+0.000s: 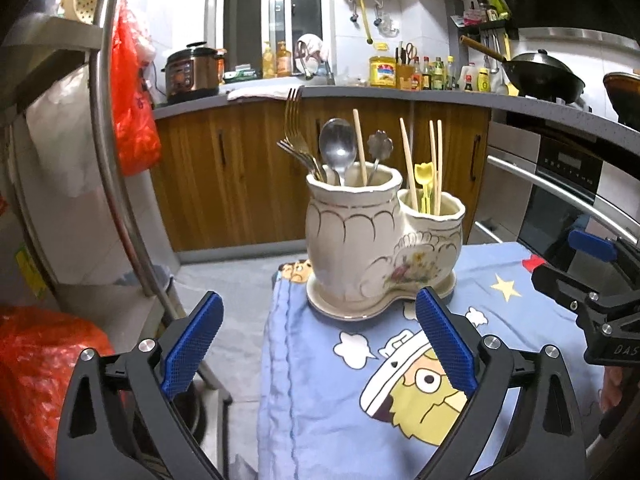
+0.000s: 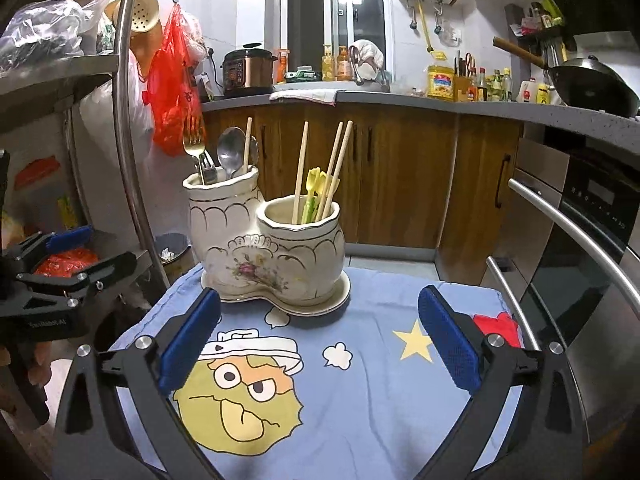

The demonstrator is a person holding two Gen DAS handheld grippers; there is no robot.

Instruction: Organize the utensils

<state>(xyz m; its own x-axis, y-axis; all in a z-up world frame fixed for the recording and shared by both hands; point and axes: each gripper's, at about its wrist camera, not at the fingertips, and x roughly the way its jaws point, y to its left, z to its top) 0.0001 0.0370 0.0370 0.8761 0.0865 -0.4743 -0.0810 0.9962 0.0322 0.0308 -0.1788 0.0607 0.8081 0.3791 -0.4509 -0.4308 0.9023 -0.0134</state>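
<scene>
Ceramic holder (image 1: 380, 240) with two joined pots stands on its own saucer at about twelve o'clock from the left gripper (image 1: 320, 344), near the far edge of the worktop (image 1: 520, 320), which is covered by a blue cartoon cloth (image 2: 360, 400). From the right gripper (image 2: 320, 344) the holder sits at about eleven o'clock, close ahead.

The taller pot holds the forks (image 1: 298, 148), a steel spoon (image 1: 338, 146), a flower-headed spoon (image 1: 380, 145) and one stray chopstick (image 1: 359, 144). The shorter pot holds three chopsticks (image 1: 436, 160) and a small yellow plastic utensil (image 1: 424, 178).

Both sets of jaws stand wide apart and hold nothing; the blue pads (image 2: 448, 344) are clear of the holder.

Judging from this, sorting likely means moving the lone chopstick over to join the others. It should be light, stiff and thin, and smooth enough to slip or swivel between the pads, so a grip on the upper shaft, well above the rim and square across it, seems best, followed by a straight lift. The metal pieces are heavier and slicker; their handles are buried in the pot, so only the necks below the heads offer a hold. The holder looks glazed, heavy and breakable, and it may slide on its saucer if a utensil drags against the rim.
</scene>
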